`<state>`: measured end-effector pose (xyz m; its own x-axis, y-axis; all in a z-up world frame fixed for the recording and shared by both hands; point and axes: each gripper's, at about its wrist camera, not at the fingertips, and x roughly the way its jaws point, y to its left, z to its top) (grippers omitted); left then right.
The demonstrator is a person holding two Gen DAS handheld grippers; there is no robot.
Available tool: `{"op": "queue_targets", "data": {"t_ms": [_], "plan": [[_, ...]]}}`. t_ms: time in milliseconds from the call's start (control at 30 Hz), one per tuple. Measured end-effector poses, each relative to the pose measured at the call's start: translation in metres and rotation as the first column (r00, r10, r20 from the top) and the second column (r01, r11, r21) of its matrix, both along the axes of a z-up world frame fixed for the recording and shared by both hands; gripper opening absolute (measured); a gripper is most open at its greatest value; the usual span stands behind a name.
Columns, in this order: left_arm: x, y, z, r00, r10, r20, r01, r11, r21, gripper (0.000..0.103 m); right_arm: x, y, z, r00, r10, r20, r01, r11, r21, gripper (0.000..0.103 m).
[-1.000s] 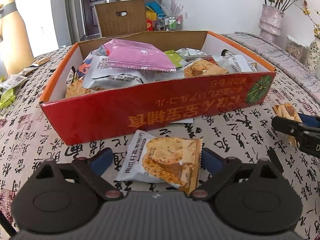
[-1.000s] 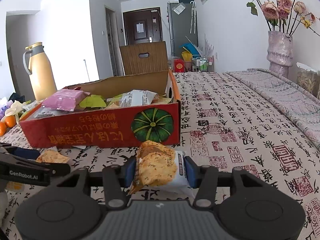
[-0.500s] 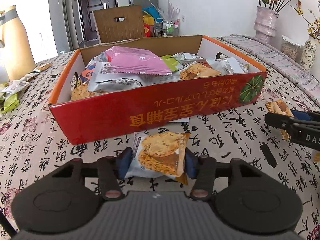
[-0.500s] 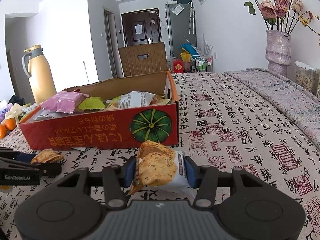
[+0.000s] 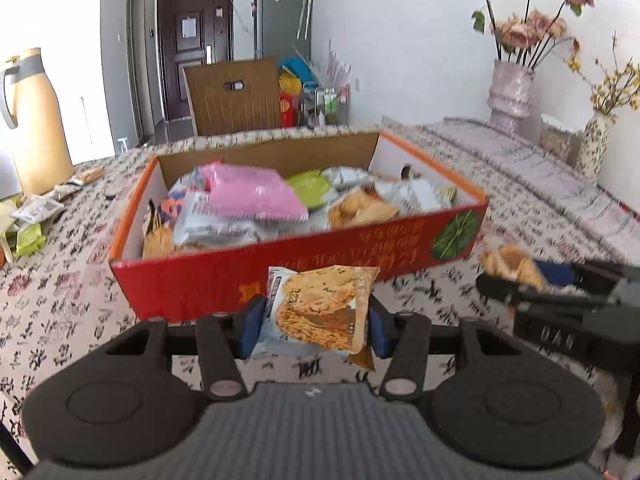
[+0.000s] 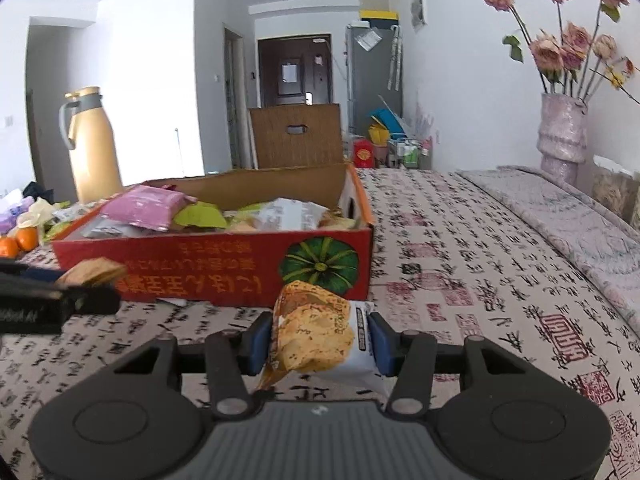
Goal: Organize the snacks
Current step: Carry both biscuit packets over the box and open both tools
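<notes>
A red cardboard box point(image 5: 304, 268) point(image 6: 224, 268) full of snack packets stands on the patterned tablecloth. My left gripper point(image 5: 314, 324) is shut on a cracker packet point(image 5: 320, 312), held in the air just in front of the box's near wall. My right gripper point(image 6: 318, 342) is shut on a second cracker packet point(image 6: 316, 332), lifted off the cloth near the box's pumpkin-printed corner. In the left wrist view the right gripper point(image 5: 532, 280) and its packet show at the right edge. In the right wrist view the left gripper point(image 6: 52, 300) enters at the left edge.
A yellow thermos jug point(image 5: 32, 128) point(image 6: 94, 148) stands at the far left. Loose snack packets point(image 5: 36, 216) and oranges point(image 6: 18, 242) lie left of the box. A vase of dried roses point(image 6: 562, 136) stands at the right. Bare tablecloth point(image 6: 480, 280) stretches right of the box.
My left gripper closed on the cracker packet lying on the cloth and lifted it up in front of the box. The right gripper kept still, holding its packet.
</notes>
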<state>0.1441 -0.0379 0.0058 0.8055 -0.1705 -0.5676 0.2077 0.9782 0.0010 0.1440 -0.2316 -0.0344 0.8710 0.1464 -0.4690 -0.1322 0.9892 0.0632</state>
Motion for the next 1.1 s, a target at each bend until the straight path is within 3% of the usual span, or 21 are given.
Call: {"op": "queue_targets", "data": {"t_ms": [333, 667, 967, 1100], "plan": [[0.009, -0.003, 0.037, 0.994, 0.040, 0.106, -0.035, 0.998, -0.049, 0.052, 0.005, 0.015, 0.037, 0.993, 0.046, 0.107, -0.048, 0.999, 0.010, 0.050], [0.046, 0.006, 0.069, 0.972, 0.141, 0.186, -0.127, 0.988, -0.085, 0.052, 0.049, 0.033, 0.067, 0.980, 0.064, 0.186, -0.062, 0.998, -0.016, 0.050], [0.106, 0.024, 0.054, 0.955, 0.261, 0.140, -0.248, 0.963, -0.101, 0.053, 0.113, 0.045, 0.061, 0.986, 0.002, 0.165, -0.004, 1.000, 0.015, 0.050], [0.118, 0.031, 0.039, 0.956, 0.266, 0.127, -0.253, 0.961, -0.110, 0.054, 0.128, 0.048, 0.047, 0.988, -0.002, 0.155, -0.001, 1.000, 0.019, 0.050]]}}
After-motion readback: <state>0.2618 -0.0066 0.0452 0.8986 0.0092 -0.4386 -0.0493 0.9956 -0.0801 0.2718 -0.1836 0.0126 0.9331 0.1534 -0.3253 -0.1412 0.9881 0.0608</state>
